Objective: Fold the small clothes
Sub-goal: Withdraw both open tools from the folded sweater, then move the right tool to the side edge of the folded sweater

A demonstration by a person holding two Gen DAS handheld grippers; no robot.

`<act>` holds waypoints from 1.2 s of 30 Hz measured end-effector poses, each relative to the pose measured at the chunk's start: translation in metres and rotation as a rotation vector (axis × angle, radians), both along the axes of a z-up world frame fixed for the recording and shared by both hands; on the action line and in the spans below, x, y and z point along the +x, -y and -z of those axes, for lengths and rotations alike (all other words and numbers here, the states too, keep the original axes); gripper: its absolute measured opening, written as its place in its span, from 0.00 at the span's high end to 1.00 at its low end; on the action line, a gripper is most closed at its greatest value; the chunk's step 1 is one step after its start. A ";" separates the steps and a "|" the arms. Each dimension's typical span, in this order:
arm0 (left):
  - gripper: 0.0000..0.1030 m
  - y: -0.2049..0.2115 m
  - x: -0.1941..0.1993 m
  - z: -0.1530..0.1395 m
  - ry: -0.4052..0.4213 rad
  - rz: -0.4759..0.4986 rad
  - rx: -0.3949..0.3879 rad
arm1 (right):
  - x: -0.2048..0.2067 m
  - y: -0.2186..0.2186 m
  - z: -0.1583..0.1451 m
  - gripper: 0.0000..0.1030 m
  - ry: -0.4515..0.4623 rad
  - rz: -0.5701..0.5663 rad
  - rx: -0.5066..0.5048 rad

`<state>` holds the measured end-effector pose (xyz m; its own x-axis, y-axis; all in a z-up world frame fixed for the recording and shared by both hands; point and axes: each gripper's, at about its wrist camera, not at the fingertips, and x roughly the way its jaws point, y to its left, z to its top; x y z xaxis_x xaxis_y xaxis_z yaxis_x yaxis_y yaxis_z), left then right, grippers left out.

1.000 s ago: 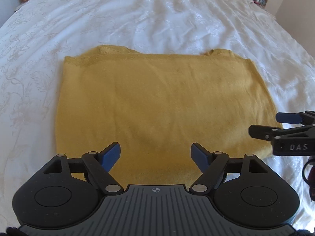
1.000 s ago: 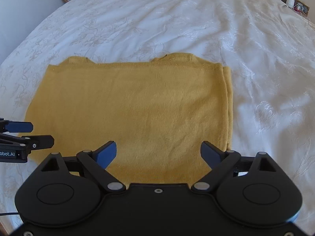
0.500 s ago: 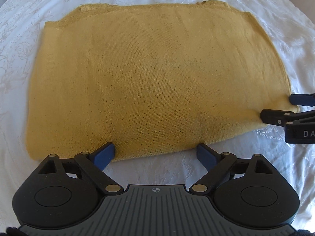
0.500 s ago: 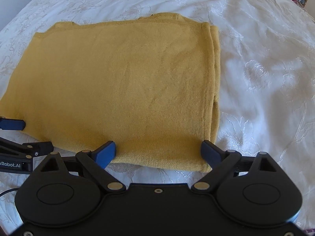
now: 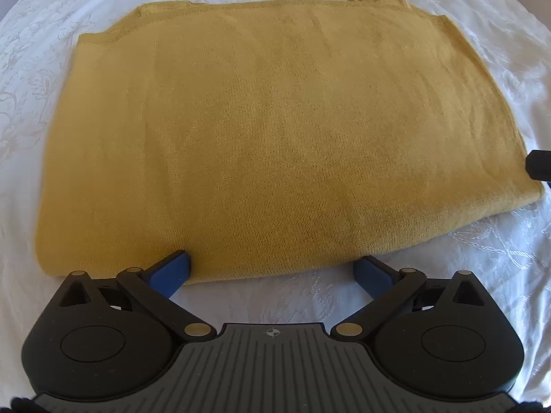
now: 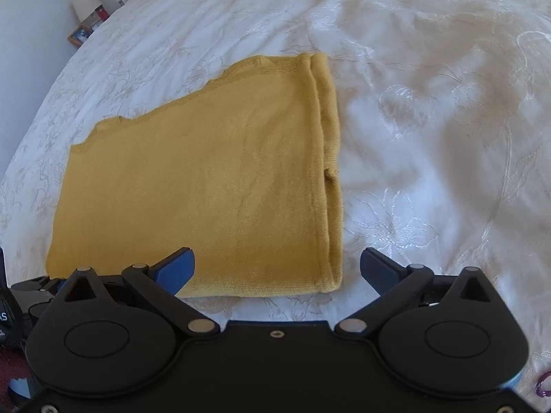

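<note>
Yellow garment [image 5: 268, 137] lies partly folded on bed [image 6: 430, 137]. Both claws, left claw [image 5: 272, 268] and right claw [image 6: 277, 266], spread at lower-frame hem; further folds likely remain.

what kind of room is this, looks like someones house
Most likely a bedroom in a home. The yellow garment lies on a bed's white embroidered bedspread, and beside the bed stand a framed photo and a small lamp.
</note>
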<state>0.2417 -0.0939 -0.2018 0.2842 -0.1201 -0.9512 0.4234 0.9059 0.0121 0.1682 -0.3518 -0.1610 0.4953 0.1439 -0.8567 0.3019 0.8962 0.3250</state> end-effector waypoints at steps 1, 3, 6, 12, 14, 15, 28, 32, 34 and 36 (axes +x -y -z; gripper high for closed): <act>0.00 -0.002 0.004 -0.002 -0.008 0.002 0.006 | -0.001 0.008 0.002 0.01 -0.003 0.018 0.012; 0.01 0.000 0.006 -0.006 -0.033 -0.004 0.009 | -0.003 0.019 0.005 0.01 -0.011 0.036 0.033; 0.08 -0.006 0.008 -0.018 -0.040 -0.046 -0.028 | -0.003 0.034 0.016 0.01 -0.034 0.045 0.097; 0.14 -0.021 0.007 -0.057 0.028 -0.139 -0.131 | 0.001 0.044 0.027 0.01 -0.072 0.002 0.144; 0.14 -0.015 0.017 -0.067 0.071 -0.129 -0.123 | 0.004 0.044 0.029 0.01 -0.081 -0.015 0.145; 0.14 -0.011 0.026 -0.073 0.092 -0.121 -0.117 | 0.005 0.045 0.030 0.01 -0.084 -0.021 0.145; 0.14 0.040 0.127 -0.044 0.148 -0.129 0.014 | 0.022 0.043 0.039 0.00 -0.126 -0.071 0.112; 0.12 0.045 0.136 -0.022 0.102 -0.111 0.069 | 0.026 0.045 0.041 0.00 -0.132 -0.082 0.111; 0.08 0.043 0.137 -0.016 0.100 -0.110 0.073 | 0.027 0.046 0.042 0.00 -0.133 -0.083 0.113; 0.03 0.041 0.137 -0.013 0.096 -0.123 0.075 | 0.030 0.047 0.042 0.00 -0.134 -0.085 0.115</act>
<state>0.3792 -0.1351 -0.1885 0.3826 -0.0084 -0.9239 0.3033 0.9457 0.1170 0.1979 -0.3991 -0.2032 0.3601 0.2813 -0.8895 0.2743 0.8794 0.3891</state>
